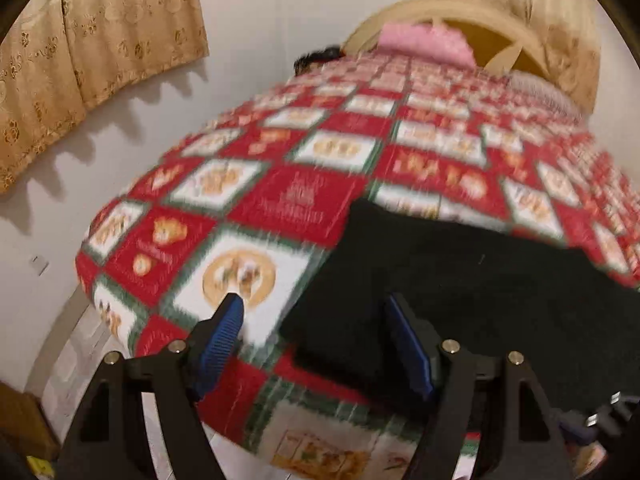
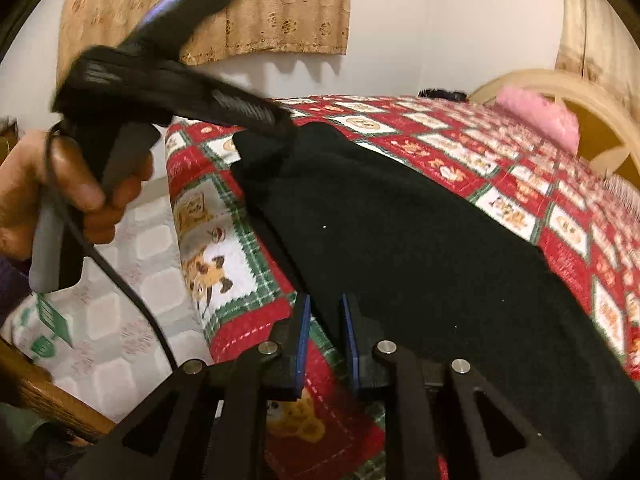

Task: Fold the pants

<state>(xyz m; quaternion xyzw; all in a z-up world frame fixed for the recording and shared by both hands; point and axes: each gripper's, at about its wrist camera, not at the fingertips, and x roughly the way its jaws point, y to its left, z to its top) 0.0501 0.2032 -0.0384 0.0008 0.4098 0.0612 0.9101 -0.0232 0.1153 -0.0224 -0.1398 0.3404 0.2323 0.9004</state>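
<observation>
Folding proceeds with the black pants [image 1: 460, 280] lying flat on the quilted bed [image 1: 280, 208]. The left claw [image 1: 316, 332] hangs open over their near corner; the right claw [image 2: 325, 340] is nearly closed, empty, beside the edge. Each claw should pinch only the hem layers before lifting.

Warm indoor light, heavy motion blur, fisheye bending at dark edges.

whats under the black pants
The black pants lie on the red patchwork quilt that covers the bed; its squares show all around them. The part of the quilt beneath the pants is hidden, so whether anything else lies there cannot be seen.
</observation>
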